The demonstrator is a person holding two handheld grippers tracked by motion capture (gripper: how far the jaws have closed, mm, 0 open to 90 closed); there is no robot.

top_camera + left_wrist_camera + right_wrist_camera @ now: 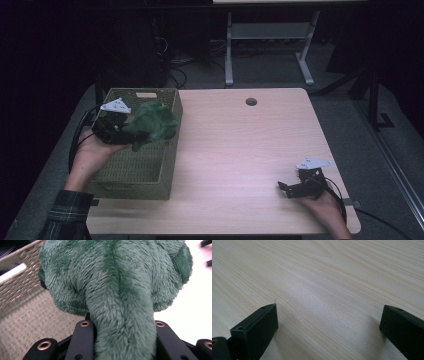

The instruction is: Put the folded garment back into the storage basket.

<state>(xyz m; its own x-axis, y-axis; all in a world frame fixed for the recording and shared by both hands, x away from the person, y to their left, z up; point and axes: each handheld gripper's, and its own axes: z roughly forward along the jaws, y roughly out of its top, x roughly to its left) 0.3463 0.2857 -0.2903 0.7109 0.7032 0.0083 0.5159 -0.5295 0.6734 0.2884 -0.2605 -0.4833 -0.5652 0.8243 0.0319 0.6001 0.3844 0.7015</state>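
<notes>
Green plush fur presses close to the lens in the left gripper view: a soft toy (117,290) sits between the 2 black jaws, which pinch a narrow limb or tail of it. From the high view, the toy (152,122) hangs in the left gripper (131,134) at about 10 o'clock on the table, over the open top of a woven basket (125,175), toward its far right corner and clear of the basket floor.

My reading is that the carry is nearly done and the drop is in hand. The next move calls for bringing the toy a little further toward 9 o'clock so its bulk sits wholly inside the rim, lowering it, then letting the jaws part. The plush is light and floppy, so it may swing or snag on the basket's right wall; a slow descent should avoid that.

Further out, the right gripper (289,187) rests low at about 4 o'clock, near the table's (240,150) front right corner, its jaws spread wide with bare wood between them. A round cable hole (251,101) lies at 12 o'clock. Beyond the far edge stands the grey leg frame of another desk (270,45). Nothing lies between the toy and the basket floor.
</notes>
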